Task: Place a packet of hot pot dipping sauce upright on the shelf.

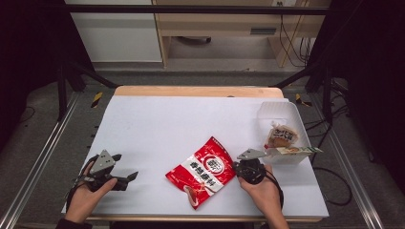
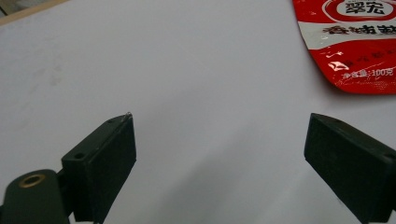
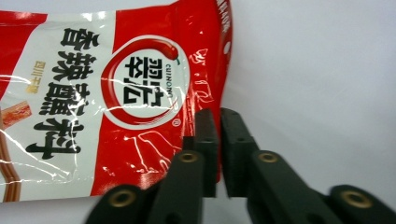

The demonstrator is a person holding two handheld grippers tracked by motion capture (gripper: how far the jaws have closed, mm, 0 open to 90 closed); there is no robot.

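White and smooth, the table top (image 1: 157, 124) carries a pale wooden strip along its far edge, with grey floor, dark frame bars and loose cables beyond it. One packet lies on it, a flat red and white foil pouch (image 1: 203, 171) with a glossy, creased skin, black printed characters and a round red emblem; it sits slantwise a little right of the middle, near the front edge. One clear plastic tray (image 1: 286, 114) stands at the right edge, thin-walled and roughly rectangular, with two wrapped items in it: a brownish snack in a crinkled wrapper (image 1: 281, 135) and a slim green and white pack (image 1: 298, 150) lying across the near rim. Two grippers are in hand. The right gripper (image 3: 218, 128) has its black jaws brought nearly together at the right-hand edge of the pouch, and the pouch's red edge runs into the narrow slot between the pads, so it is clamped on that edge. The left gripper (image 2: 219, 154) rests low near the front left corner, its blocky matte jaws standing wide apart over bare table, well apart from the pouch, whose corner shows at the upper right of the left gripper view.
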